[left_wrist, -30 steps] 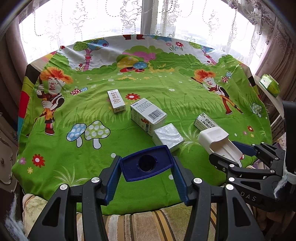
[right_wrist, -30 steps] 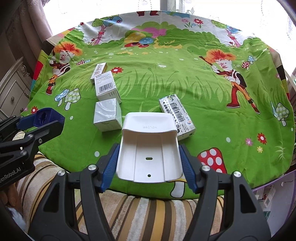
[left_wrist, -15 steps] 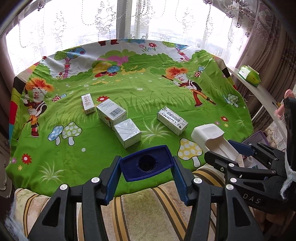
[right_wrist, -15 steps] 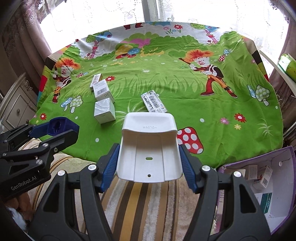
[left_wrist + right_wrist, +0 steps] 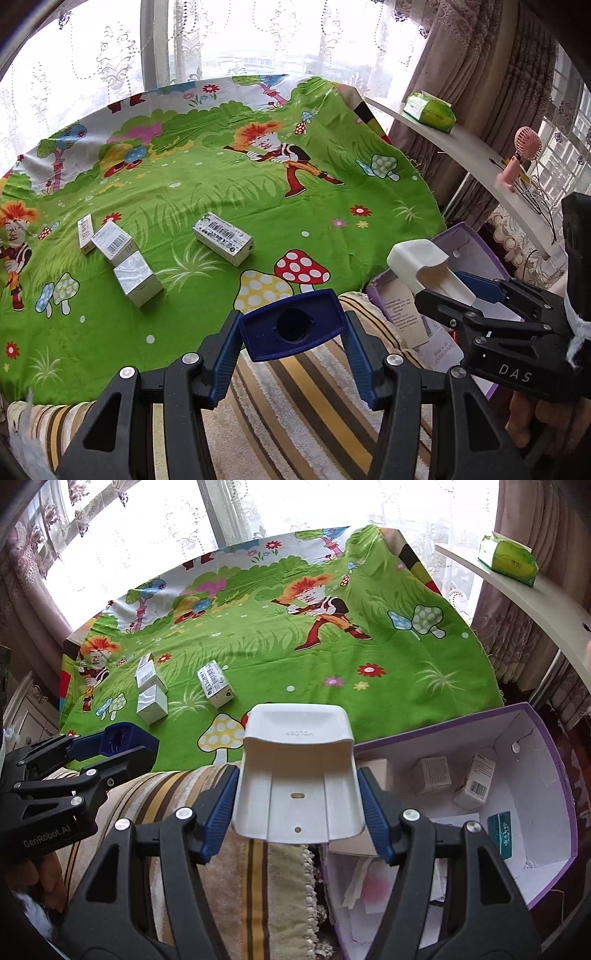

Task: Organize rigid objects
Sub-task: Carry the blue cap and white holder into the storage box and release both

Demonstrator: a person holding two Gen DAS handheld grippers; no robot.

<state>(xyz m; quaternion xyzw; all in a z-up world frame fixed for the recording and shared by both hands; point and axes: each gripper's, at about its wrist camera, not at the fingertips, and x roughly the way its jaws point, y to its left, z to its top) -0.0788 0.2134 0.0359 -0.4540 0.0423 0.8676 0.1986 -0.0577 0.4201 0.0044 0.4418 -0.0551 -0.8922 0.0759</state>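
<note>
From the left wrist, the left gripper [image 5: 290,328] has its blue pads pressed on either side of a dark blue rectangular plastic cap with a round hole [image 5: 291,324], held out over the striped rug at the near edge of the green cartoon-print cloth [image 5: 221,184]. On the cloth lie a silver foil-wrapped cube box [image 5: 137,281], a white barcode carton [image 5: 111,245] touching it, a slim white box [image 5: 85,235] just behind, and a long white barcode box [image 5: 222,238] set apart. At the right, the right gripper [image 5: 448,284] carries a white plastic scoop-shaped holder [image 5: 419,263] above a purple-edged cardboard box [image 5: 465,247].

From the right wrist, that holder [image 5: 298,775] sits clamped between partly spread jaws, hanging over the rug beside the purple box's white inner wall [image 5: 535,775], which holds several small cartons [image 5: 474,783]. The left gripper [image 5: 114,744] with its blue cap shows at the left edge.
</note>
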